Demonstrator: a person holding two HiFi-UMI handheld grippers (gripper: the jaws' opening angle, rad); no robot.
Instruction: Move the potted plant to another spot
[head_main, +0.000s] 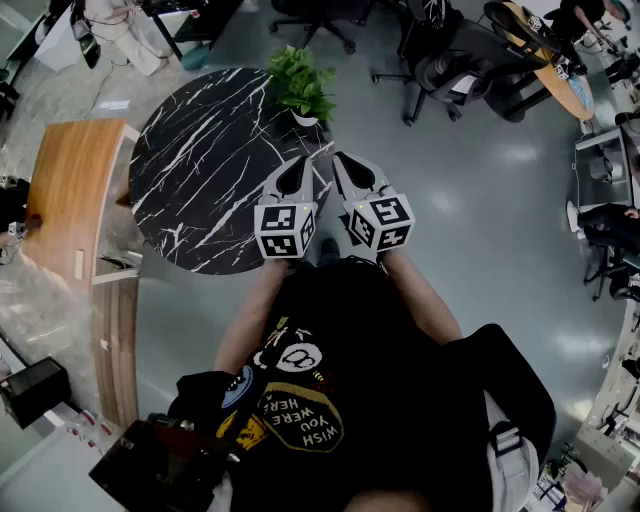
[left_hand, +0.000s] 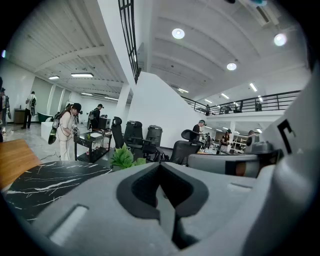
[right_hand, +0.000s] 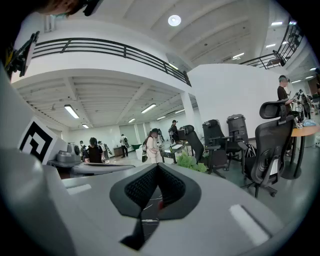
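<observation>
The potted plant (head_main: 299, 82), leafy green in a small pot, stood upright at the far edge of the round black marble worktop (head_main: 200, 170).

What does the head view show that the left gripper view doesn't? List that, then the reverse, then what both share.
Only the head view: the person's black shirt, their forearms, and the table's whole round outline.
Only the left gripper view: ceiling lights, a balcony railing and the white stair wall.
Both: the potted plant at the far edge of the black marble table, the wooden counter, office chairs, and the left gripper, shut and empty.
</observation>
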